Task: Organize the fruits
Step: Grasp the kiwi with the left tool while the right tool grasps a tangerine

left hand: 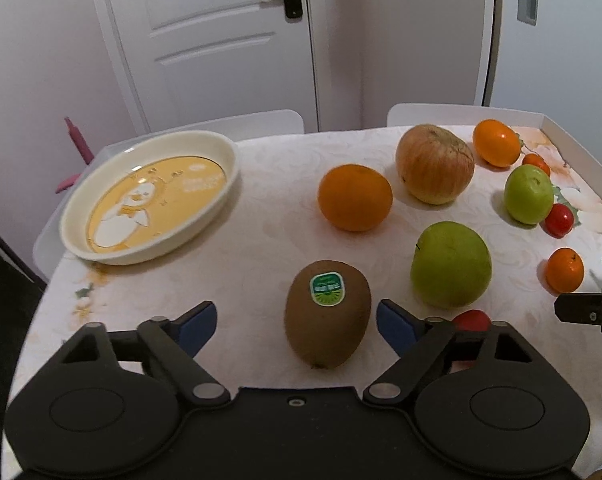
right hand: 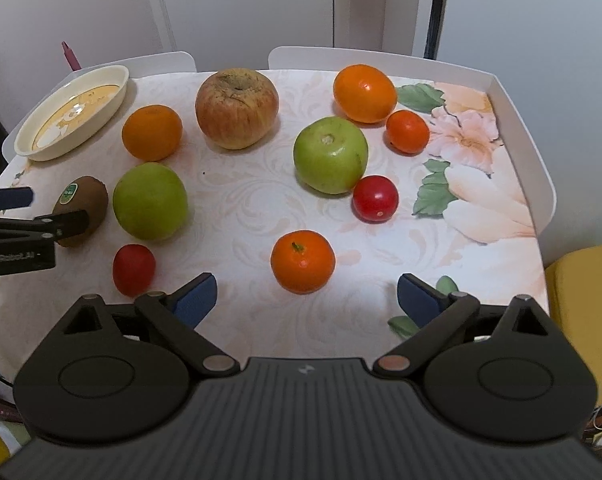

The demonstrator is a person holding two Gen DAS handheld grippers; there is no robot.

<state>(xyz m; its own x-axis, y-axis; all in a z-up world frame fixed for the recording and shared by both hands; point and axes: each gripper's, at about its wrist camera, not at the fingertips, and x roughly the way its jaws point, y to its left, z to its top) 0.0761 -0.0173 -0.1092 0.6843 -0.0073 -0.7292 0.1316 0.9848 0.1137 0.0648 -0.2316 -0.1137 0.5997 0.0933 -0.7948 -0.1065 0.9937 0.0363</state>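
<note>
Left hand-held gripper (left hand: pixel 297 326) spread, kiwi (left hand: pixel 327 314) between its blue pads, untouched; it hides part of a red tomato (left hand: pixel 471 319). Right hand-held gripper (right hand: pixel 306 300) spread, empty, near a small orange (right hand: pixel 303 261). Flowered surface (right hand: pixel 241 200); empty dish (left hand: pixel 149 196) far left; white door (left hand: pixel 213 40) behind.

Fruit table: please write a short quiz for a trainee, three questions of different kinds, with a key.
1. True or false: the plate already holds fruit.
2. Which fruit lies between the fingers of the left claw? A) orange B) kiwi C) red tomato
3. Fill in: in the right wrist view, the fruit nearest ahead of the right claw is a small ____.

Key:
1. False; the plate is bare.
2. B; the kiwi lies between the blue pads, and neither pad touches it.
3. Mandarin; the claw is open and holds nothing.
</note>
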